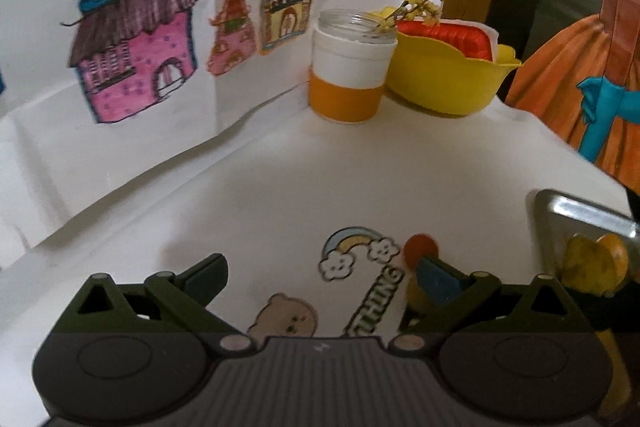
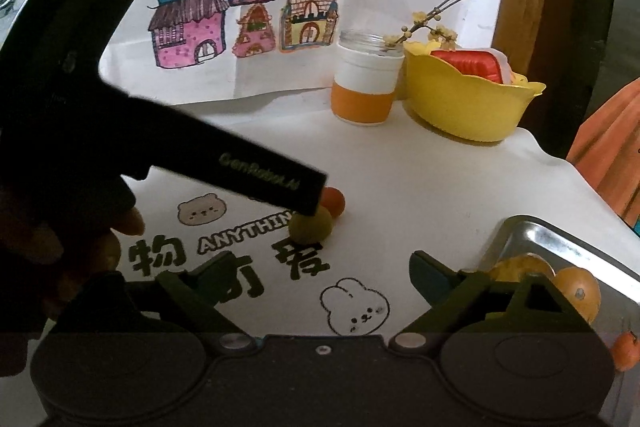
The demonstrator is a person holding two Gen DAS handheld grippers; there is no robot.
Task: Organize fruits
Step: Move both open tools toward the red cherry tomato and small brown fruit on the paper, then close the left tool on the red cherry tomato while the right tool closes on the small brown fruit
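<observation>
Reaching over the tabletop (image 2: 400, 179), the left tool (image 2: 310, 205) stood spread beside a yellow-green fruit (image 2: 311, 227) and a red fruit (image 2: 334, 201); further right, the right tool (image 2: 316, 275) gaped empty near oranges (image 2: 578, 289) in a metal tray (image 2: 560, 239).

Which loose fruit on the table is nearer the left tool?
The yellow-green fruit, directly under the left tool; the red-orange fruit sits just beyond it, touching.

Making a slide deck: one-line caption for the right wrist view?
Left gripper reaches the yellow-green fruit beside a red one; metal tray holds oranges.
</observation>
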